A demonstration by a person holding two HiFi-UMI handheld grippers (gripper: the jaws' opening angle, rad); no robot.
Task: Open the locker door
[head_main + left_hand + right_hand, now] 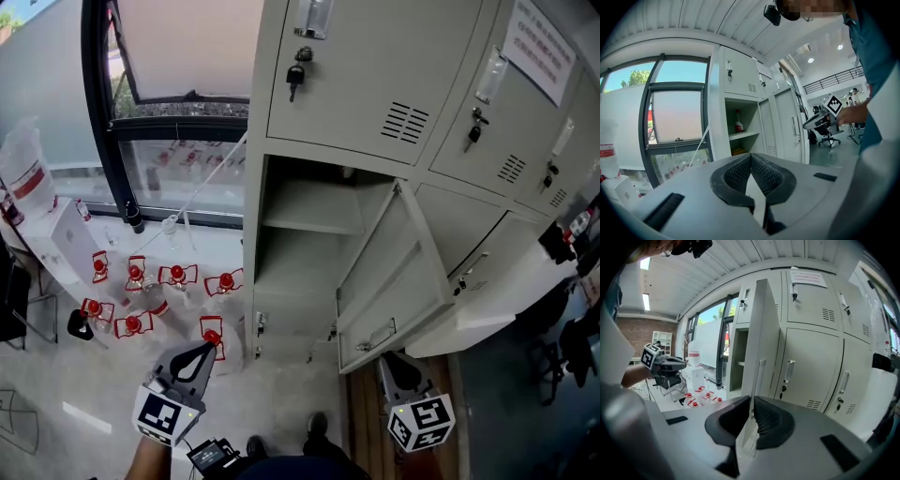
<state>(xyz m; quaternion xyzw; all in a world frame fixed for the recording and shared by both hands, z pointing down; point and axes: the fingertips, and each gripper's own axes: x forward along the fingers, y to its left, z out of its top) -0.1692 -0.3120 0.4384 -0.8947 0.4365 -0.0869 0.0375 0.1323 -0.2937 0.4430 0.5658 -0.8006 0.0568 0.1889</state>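
The grey locker's lower door (pixel 389 272) stands swung out, and the compartment (pixel 300 234) behind it shows a shelf. My right gripper (pixel 390 364) is at the door's lower free edge, under its handle (pixel 375 336). In the right gripper view the door (pixel 761 333) is seen edge-on and its thin edge runs down between the pads of my right gripper (pixel 751 401), which is shut on it. My left gripper (pixel 208 347) hovers low over the floor left of the locker, shut with nothing in it (pixel 751 157). From it I see the open compartment (pixel 740 126) and the right gripper (pixel 820 119).
Several red-capped bottles (pixel 155 281) stand on the floor by the window (pixel 178 56), with white containers (pixel 66 239) at far left. A red-labelled bottle (pixel 739 123) is on the locker shelf. Shut lockers (pixel 811 352) continue to the right; a key (pixel 295 75) hangs in the upper door.
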